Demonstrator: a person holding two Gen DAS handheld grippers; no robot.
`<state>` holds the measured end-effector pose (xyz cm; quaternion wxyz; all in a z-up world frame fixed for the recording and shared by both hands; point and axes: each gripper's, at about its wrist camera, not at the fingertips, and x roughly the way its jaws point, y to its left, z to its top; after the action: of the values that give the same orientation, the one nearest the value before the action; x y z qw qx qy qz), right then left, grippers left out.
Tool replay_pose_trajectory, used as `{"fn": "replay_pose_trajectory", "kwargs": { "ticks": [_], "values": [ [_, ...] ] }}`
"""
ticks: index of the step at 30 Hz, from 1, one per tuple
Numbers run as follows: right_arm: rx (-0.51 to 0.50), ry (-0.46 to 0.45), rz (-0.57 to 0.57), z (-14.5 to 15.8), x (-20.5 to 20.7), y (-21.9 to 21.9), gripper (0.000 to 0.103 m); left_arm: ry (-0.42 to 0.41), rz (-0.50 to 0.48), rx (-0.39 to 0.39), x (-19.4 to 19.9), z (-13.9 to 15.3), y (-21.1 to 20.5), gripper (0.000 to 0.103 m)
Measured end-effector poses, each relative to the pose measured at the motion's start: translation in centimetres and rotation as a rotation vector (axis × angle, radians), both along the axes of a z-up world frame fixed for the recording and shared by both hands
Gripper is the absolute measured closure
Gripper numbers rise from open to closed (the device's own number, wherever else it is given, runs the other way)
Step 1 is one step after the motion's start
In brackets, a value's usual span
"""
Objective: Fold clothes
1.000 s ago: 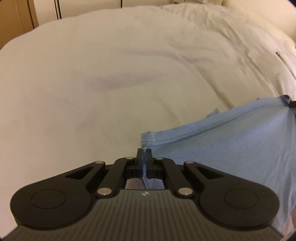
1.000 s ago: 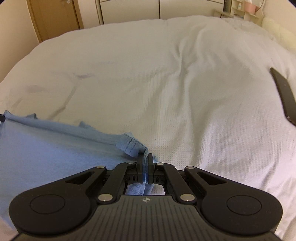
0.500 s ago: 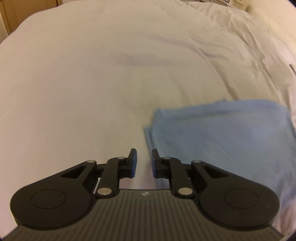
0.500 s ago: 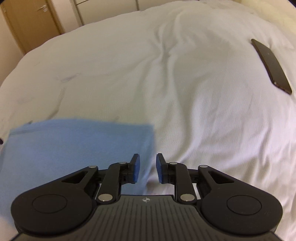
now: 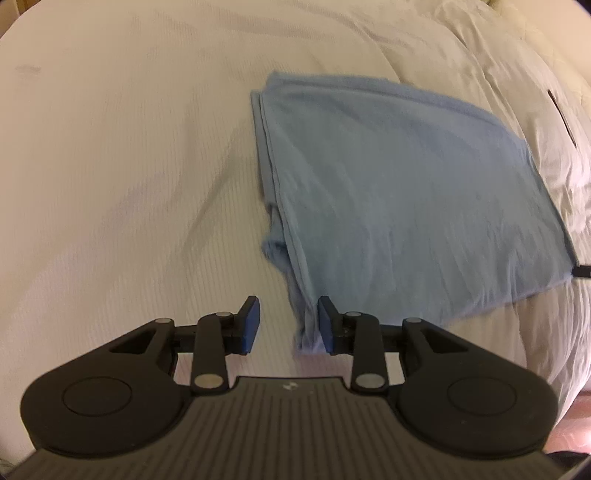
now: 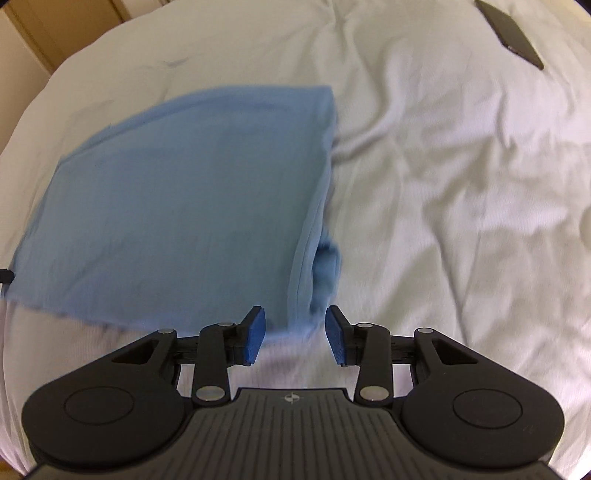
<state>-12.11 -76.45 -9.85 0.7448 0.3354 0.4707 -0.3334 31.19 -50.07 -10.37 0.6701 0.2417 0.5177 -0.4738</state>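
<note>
- Both grippers had pinched a corner of the blue garment a second ago; since then I have let go, both tools have drawn back toward me, and the cloth now lies doubled over on the bed.
- Nearest me, my left gripper [image 5: 287, 320] has its jaws opening, with a gap between the blue pads [image 5: 252, 323]; the garment's near left corner shows in that gap, close against the right-hand pad, but I see no pad pressing on it.
- My right gripper [image 6: 295, 334] is likewise opening its jaws; the near right corner of the cloth sits just ahead of the gap, between the pads' tips, and it is not pinched.
- Just ahead of both tools lies the folded blue garment [image 5: 399, 192], flat and roughly rectangular; it spreads ahead and to the right of the left gripper, and ahead and to the left of the right one [image 6: 192, 192].
- Along each side edge the layers are stacked, and a small bunch of fabric pokes out from under the top layer near each gripper.
- Beyond and all around is the white bedspread [image 6: 461, 221], lightly creased.
- Far ahead and to the right of the right gripper, a dark flat phone-like object [image 6: 511, 35] lies on the bedspread, well apart from the garment.
</note>
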Motion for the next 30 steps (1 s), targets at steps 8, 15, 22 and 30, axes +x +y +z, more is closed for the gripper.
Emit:
{"fn": "replay_pose_trajectory", "kwargs": {
  "ticks": [8, 15, 22, 30],
  "values": [
    [-0.067, 0.034, -0.131, 0.3, -2.9, -1.2, 0.094, -0.052, -0.043, -0.003, -0.8, 0.2, 0.6, 0.080],
    [-0.121, 0.025, 0.043, 2.0, -1.6, 0.8, 0.083, -0.285, -0.284, -0.011, -4.0, 2.5, 1.2, 0.079],
    [-0.309, 0.201, 0.465, 0.4, 3.4, 6.2, 0.076, -0.651, -0.861, -0.004, -11.9, 0.7, 2.1, 0.068],
    [-0.438, 0.305, 0.685, -1.3, 3.1, 8.8, 0.075, -0.859, -0.982, 0.154, -13.2, -4.3, 1.4, 0.100]
  ]
}}
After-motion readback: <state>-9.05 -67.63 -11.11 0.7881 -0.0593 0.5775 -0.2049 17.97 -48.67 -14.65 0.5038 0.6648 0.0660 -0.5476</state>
